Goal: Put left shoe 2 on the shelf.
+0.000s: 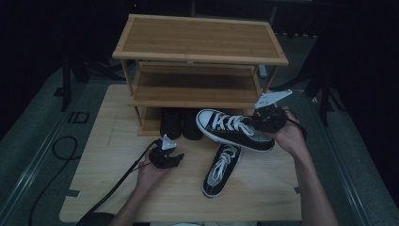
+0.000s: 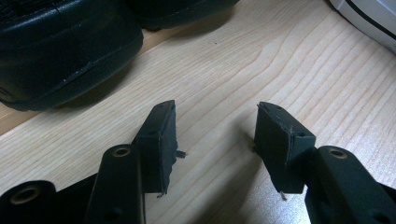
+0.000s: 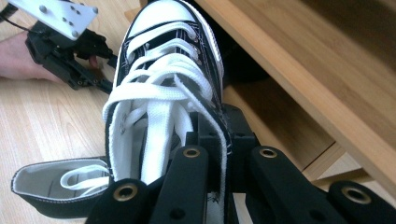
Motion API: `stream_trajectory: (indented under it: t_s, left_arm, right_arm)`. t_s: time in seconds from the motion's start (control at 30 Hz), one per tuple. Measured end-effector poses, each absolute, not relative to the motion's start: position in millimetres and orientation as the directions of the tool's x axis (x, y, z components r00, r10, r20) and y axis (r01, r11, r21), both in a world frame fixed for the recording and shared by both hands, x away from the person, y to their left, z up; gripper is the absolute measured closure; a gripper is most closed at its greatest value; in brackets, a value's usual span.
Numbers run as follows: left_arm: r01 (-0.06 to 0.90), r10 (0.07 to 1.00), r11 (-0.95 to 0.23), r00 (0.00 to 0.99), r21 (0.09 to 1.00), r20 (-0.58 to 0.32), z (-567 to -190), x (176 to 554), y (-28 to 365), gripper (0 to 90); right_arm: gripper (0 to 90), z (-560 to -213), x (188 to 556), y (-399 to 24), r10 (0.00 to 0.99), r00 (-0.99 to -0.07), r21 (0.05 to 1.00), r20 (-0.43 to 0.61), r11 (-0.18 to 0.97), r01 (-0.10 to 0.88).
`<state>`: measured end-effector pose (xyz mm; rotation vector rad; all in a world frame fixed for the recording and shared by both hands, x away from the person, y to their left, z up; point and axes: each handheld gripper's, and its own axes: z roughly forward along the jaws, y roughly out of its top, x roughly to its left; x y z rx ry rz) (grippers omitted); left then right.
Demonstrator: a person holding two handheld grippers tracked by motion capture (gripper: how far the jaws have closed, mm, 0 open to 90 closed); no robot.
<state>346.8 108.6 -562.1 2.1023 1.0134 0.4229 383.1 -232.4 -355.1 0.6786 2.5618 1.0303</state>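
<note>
The right gripper [image 1: 260,121] is clenched on the side wall of the lifted sneaker [image 1: 233,128], held clear of the table [image 1: 99,141], toe toward the rack [image 1: 200,52]. The second sneaker [image 1: 220,170] lies below it, near the front edge. The left gripper [image 1: 173,157] rests released, jaws apart over bare wood, black shoes [image 1: 181,125] beyond.

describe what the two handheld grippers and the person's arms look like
Both grippers are black, with two jaws on pivoted links that carry brass-coloured rivets. The left gripper has flat, rectangular, worn-edged pads and a black cable trailing toward the table's near edge. The right gripper carries a pale grey three-cornered plate. The forearms are bare, with no sleeves in view.
</note>
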Motion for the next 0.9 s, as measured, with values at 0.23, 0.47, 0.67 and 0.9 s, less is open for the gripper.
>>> stream_trajectory:
  t_s: [0.23, 0.47, 0.67, 0.9]
  left_arm:
    - [0.527, 0.774, -0.404, 0.632, 0.748, -0.028, -562.1, 347.0, 108.6, 49.2]
    - [0.526, 0.774, -0.407, 0.633, 0.747, -0.024, -562.0, 346.9, 108.3, 49.1]
    - [0.526, 0.774, -0.407, 0.633, 0.747, -0.024, -562.0, 346.9, 108.3, 49.2]
    - [0.525, 0.774, -0.408, 0.633, 0.747, -0.023, -562.1, 347.0, 108.3, 49.1]
  right_arm:
    - [88.3, -347.3, 384.7, -227.4, 0.520, -0.848, 0.718, -0.103, 0.629, 0.299]
    - [88.3, -337.2, 387.1, -219.5, 0.514, -0.850, 0.715, -0.112, 0.636, 0.290]
    - [88.3, -332.4, 386.8, -219.1, 0.508, -0.855, 0.730, -0.105, 0.623, 0.281]
    - [88.3, -323.0, 387.2, -218.5, 0.513, -0.851, 0.744, -0.109, 0.610, 0.273]
